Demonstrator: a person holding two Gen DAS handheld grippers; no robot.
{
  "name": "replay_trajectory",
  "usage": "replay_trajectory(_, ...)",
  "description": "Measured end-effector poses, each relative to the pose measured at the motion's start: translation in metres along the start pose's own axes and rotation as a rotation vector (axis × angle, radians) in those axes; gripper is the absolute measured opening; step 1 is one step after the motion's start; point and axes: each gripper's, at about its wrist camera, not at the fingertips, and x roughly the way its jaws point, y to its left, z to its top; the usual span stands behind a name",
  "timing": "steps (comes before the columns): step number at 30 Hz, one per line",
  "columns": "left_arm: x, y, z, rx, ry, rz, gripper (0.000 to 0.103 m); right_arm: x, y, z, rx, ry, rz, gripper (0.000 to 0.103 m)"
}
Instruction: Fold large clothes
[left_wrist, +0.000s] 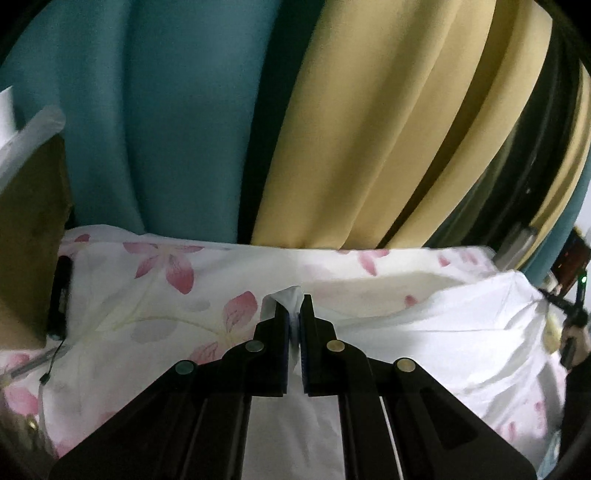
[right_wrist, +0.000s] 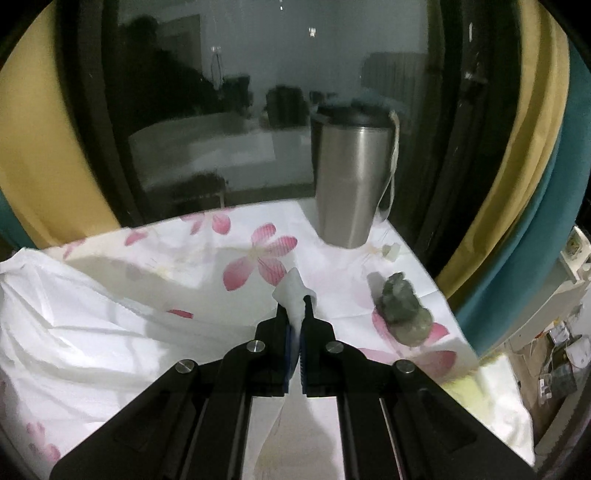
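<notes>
Gripping a pinch of white garment (left_wrist: 461, 332), the left claw (left_wrist: 294, 314) stands closed on the fabric, a small tuft showing past its tips; the right claw (right_wrist: 295, 310) is likewise closed on a tuft of the same white garment (right_wrist: 74, 325). Garment: plain white cloth, creased, draped between the two claws, to the right of the left claw and to the left of the right claw, lying on a floral cover (left_wrist: 159, 280) with pink blossoms that spreads ahead of and beside both claws. Ahead of the left claw: teal curtain (left_wrist: 166, 122) and yellow curtain (left_wrist: 369, 147), hanging side by side behind the cover's far edge. Far left of the left claw: brown box (left_wrist: 29, 240) with a slim black item (left_wrist: 61, 295) just beside it. Ahead and slightly right of the right claw: steel tumbler (right_wrist: 351, 181), upright on the floral cover (right_wrist: 236, 236), dark lid on. Right of the right claw, near: grey-green figurine (right_wrist: 402, 310) resting on the cover. Behind the tumbler: dark window glass (right_wrist: 221, 110) with reflections.
</notes>
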Motion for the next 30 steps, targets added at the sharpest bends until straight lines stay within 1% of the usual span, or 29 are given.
replay_trajectory(5, 0.030, -0.004, -0.004, 0.054, 0.052, 0.047, 0.006, 0.042, 0.003, -0.003, -0.003, 0.067, -0.016, 0.003)
replay_trajectory(7, 0.040, -0.003, -0.007, 0.054, 0.081, 0.062, 0.006, 0.054, 0.003, -0.006, -0.004, 0.088, -0.025, 0.004)
replay_trajectory(8, 0.044, -0.003, -0.008, 0.052, 0.096, 0.064, 0.008, 0.060, 0.003, -0.007, -0.007, 0.105, -0.027, 0.004)
replay_trajectory(9, 0.047, -0.001, -0.009, 0.048, 0.109, 0.065, 0.015, 0.065, 0.004, -0.009, -0.011, 0.124, -0.034, 0.007)
replay_trajectory(10, 0.048, 0.000, -0.010, 0.041, 0.116, 0.068, 0.021, 0.069, 0.005, -0.010, -0.015, 0.134, -0.048, 0.013)
replay_trajectory(11, 0.047, 0.001, -0.010, 0.036, 0.113, 0.086, 0.041, 0.069, 0.005, -0.010, -0.023, 0.134, -0.072, 0.018)
replay_trajectory(12, 0.043, 0.001, -0.010, 0.034, 0.097, 0.107, 0.053, 0.066, 0.006, -0.010, -0.030, 0.124, -0.089, 0.026)
replay_trajectory(13, 0.037, 0.001, -0.009, 0.033, 0.081, 0.113, 0.053, 0.062, 0.007, -0.009, -0.037, 0.109, -0.103, 0.034)
replay_trajectory(15, 0.027, -0.004, -0.006, 0.046, 0.058, 0.119, 0.053, 0.045, 0.008, -0.008, -0.044, 0.063, -0.124, 0.039)
replay_trajectory(16, 0.019, -0.010, -0.005, 0.065, 0.042, 0.118, 0.053, 0.037, 0.010, -0.007, -0.046, 0.042, -0.120, 0.040)
replay_trajectory(18, 0.004, -0.029, -0.004, 0.118, 0.016, 0.084, 0.054, 0.014, 0.018, -0.007, -0.057, -0.004, -0.087, 0.041)
replay_trajectory(19, -0.003, -0.046, -0.007, 0.163, 0.012, 0.046, 0.054, 0.003, 0.025, -0.009, -0.069, -0.027, -0.073, 0.042)
replay_trajectory(20, -0.006, -0.058, -0.010, 0.200, 0.015, 0.017, 0.057, -0.008, 0.033, -0.011, -0.089, -0.047, -0.054, 0.044)
replay_trajectory(22, -0.008, -0.082, -0.017, 0.263, 0.028, -0.036, 0.058, -0.023, 0.055, -0.015, -0.135, -0.067, -0.003, 0.054)
replay_trajectory(24, -0.005, -0.113, -0.030, 0.337, 0.067, -0.115, 0.059, -0.033, 0.081, -0.023, -0.196, -0.064, 0.078, 0.057)
replay_trajectory(25, -0.001, -0.126, -0.036, 0.364, 0.084, -0.143, 0.059, -0.036, 0.094, -0.027, -0.230, -0.060, 0.112, 0.057)
replay_trajectory(28, 0.010, -0.154, -0.055, 0.430, 0.143, -0.207, 0.059, -0.042, 0.137, -0.044, -0.351, -0.036, 0.215, 0.058)
replay_trajectory(30, 0.017, -0.165, -0.065, 0.462, 0.173, -0.227, 0.059, -0.043, 0.158, -0.054, -0.420, -0.024, 0.251, 0.058)
